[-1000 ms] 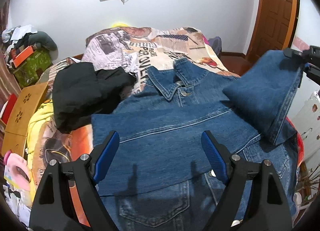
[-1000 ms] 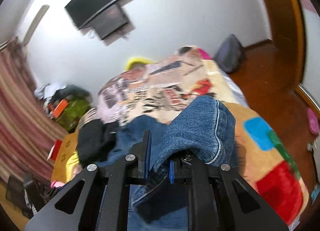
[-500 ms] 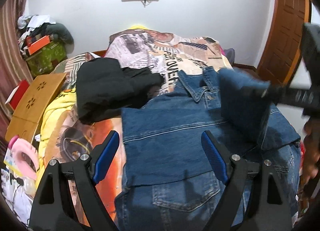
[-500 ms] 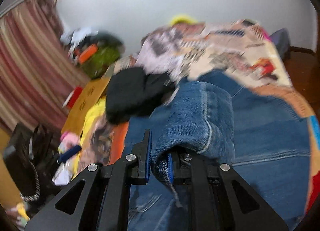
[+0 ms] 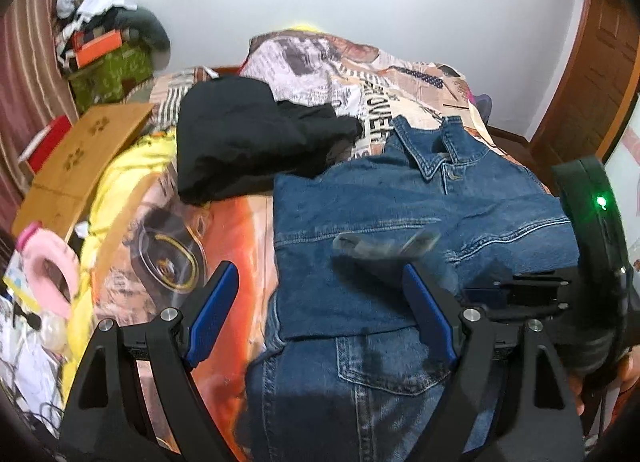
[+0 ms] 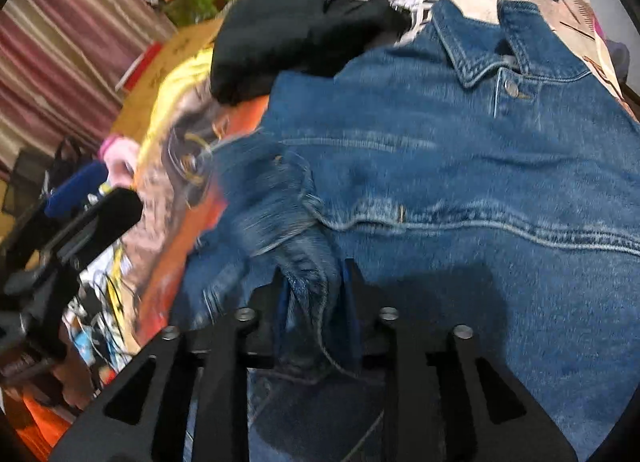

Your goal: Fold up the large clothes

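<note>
A blue denim jacket point(image 5: 400, 202) lies front up on the bed, collar toward the wall. My left gripper point(image 5: 318, 268) hangs open over the jacket's lower left part, nothing between its fingers. In the right wrist view the jacket point(image 6: 460, 150) fills the frame, and a sleeve point(image 6: 272, 198) is folded across its chest. My right gripper point(image 6: 316, 274) points steeply down; its jaws are opening, with the sleeve cuff bunched loosely between them. The right gripper's body point(image 5: 588, 246) shows at the right edge of the left wrist view.
A black garment point(image 5: 240, 142) lies crumpled left of the collar on the printed bedspread point(image 5: 232, 230). A wooden board point(image 5: 80, 154), a pink ring point(image 5: 48, 270) and clutter line the bed's left side. A wooden door point(image 5: 592, 82) stands at the right.
The right gripper swung the sleeve from the jacket's right side down across the chest and its jaws have parted. The left gripper drifted, so the jacket sits further right in its view.
</note>
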### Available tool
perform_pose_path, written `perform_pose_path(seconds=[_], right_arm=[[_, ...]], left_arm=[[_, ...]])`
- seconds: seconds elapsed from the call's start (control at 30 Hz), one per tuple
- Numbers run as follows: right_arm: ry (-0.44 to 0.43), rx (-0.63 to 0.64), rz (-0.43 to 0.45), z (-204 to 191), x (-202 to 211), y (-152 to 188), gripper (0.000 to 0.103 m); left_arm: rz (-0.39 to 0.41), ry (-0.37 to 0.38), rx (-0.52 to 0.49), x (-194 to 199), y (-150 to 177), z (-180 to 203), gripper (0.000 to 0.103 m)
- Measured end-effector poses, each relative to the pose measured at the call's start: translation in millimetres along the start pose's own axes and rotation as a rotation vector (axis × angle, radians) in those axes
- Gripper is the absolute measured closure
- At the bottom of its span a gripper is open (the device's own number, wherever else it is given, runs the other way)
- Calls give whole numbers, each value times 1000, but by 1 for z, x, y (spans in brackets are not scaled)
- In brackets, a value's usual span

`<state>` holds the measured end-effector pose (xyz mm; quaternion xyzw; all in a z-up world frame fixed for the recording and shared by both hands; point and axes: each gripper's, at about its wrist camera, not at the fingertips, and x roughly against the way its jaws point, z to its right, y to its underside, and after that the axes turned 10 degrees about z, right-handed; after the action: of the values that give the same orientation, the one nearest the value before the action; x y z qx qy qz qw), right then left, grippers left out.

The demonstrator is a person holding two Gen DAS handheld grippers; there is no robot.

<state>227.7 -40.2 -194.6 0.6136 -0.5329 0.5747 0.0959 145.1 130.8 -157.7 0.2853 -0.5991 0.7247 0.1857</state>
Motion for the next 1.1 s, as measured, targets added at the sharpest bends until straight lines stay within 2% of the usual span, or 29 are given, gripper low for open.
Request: perform_pose_path(seconds=[0.1, 0.17, 0.4, 0.47, 0.6, 0.8, 0.9, 1.0, 1.1], right_arm=[[-7, 13, -2, -2, 9, 3, 66], [-9, 15, 18, -2, 18, 6, 65], [12, -16, 168, 14, 71, 7, 62], [63, -24, 229, 21, 84, 5, 58], [217, -37, 339, 41, 109, 9, 51], [393, -92, 404, 85, 139, 23, 50], [451, -128, 407, 107, 151, 33, 50], [465, -195, 402, 128, 157, 46, 50], [465, -265, 391, 148, 162, 60, 50]], left_arm=[[-26, 14, 35, -4, 4, -1, 20], [-38, 20, 54, -6, 5, -1, 20], [-88, 63, 125, -13, 7, -2, 20], [-121, 84, 151, -20, 10, -1, 20], [-210, 133, 238, -37, 23, -3, 20], [-311, 193, 357, -55, 45, -4, 20], [-349, 228, 403, -62, 52, -1, 21], [-347, 203, 388, -63, 50, 4, 23], [-314, 161, 337, -59, 44, 9, 39]])
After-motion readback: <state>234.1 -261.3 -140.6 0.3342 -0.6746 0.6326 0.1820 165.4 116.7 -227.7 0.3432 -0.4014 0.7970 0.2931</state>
